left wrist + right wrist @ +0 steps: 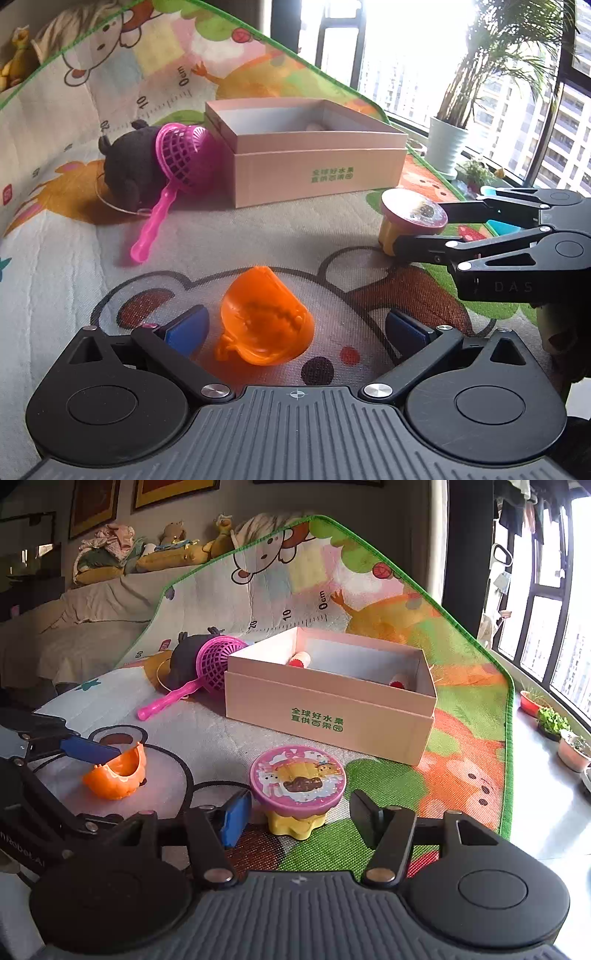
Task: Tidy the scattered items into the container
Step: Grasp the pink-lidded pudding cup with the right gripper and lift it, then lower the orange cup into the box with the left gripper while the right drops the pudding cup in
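**Two toys lined up, neither clamped yet**

Two grabs pending, landmark is the open pink cardboard box (328, 701) on the printed play mat (55, 258).

Left gripper (295, 325): jaws fully apart, translucent orange plastic cup-shaped toy (266, 317) lying on its side between the blue pads, pads not touching it. It sits on the near side of the box, well apart. My read: light, thin-walled, slick, will flex. Take it across the rim, gentle squeeze.

Right gripper (299, 812): jaws partly apart, straddling the round pink-topped toy table with yellow plastic base (297, 786), no contact visible. Toy stands upright, near the box front wall. Likely rigid and light; the lid overhangs, so grip the lid edge or the base, not the taper.

Pink plastic net scoop (184, 158) leans on a dark plush toy (129, 166), touching the box's left wall.

Right wrist view shows the box interior: two small red-and-white items inside. Left wrist view hides nearly all of that, but shows the right gripper side-on.
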Action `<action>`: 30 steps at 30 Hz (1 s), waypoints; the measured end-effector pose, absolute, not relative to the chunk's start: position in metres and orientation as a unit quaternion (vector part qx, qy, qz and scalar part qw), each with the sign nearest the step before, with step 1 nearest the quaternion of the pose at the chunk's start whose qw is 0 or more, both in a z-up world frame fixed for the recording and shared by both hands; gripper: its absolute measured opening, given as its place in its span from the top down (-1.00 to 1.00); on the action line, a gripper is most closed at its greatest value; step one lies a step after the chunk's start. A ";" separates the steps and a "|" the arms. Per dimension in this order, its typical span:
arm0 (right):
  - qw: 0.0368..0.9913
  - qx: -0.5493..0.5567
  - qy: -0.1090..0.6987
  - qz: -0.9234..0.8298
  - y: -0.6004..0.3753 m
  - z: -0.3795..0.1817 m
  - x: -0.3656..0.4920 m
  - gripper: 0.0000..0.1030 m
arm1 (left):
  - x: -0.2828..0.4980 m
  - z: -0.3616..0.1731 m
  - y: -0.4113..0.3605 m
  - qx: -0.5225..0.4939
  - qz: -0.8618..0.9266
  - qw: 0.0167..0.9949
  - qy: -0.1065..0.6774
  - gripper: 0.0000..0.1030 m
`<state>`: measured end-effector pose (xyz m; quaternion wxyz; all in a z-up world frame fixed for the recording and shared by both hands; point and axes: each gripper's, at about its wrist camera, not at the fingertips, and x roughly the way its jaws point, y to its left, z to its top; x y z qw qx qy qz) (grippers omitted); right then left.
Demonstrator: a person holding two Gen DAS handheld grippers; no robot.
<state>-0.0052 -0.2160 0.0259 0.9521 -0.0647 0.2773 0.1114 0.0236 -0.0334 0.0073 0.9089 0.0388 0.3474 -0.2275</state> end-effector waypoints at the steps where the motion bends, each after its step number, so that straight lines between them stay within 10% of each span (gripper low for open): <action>1: 0.953 -0.064 0.276 0.111 -0.216 0.026 -0.005 -0.27 | 0.023 0.008 -0.034 0.036 -0.220 0.910 0.348 -1.00; 6: 0.953 -0.062 0.276 0.112 -0.217 0.026 -0.005 -0.33 | 0.021 0.010 -0.036 0.044 -0.197 0.916 0.347 -0.86; 8: 0.953 -0.059 0.276 0.112 -0.218 0.025 -0.005 -0.36 | 0.020 0.012 -0.036 0.051 -0.183 0.920 0.342 -0.44; 13: 0.953 -0.054 0.279 0.109 -0.218 0.025 -0.004 -0.40 | 0.020 0.015 -0.029 0.033 -0.177 0.921 0.345 -0.15; 30: 0.944 -0.075 0.296 0.124 -0.203 0.030 0.007 -0.21 | 0.011 0.024 -0.030 0.070 -0.191 0.921 0.331 -0.03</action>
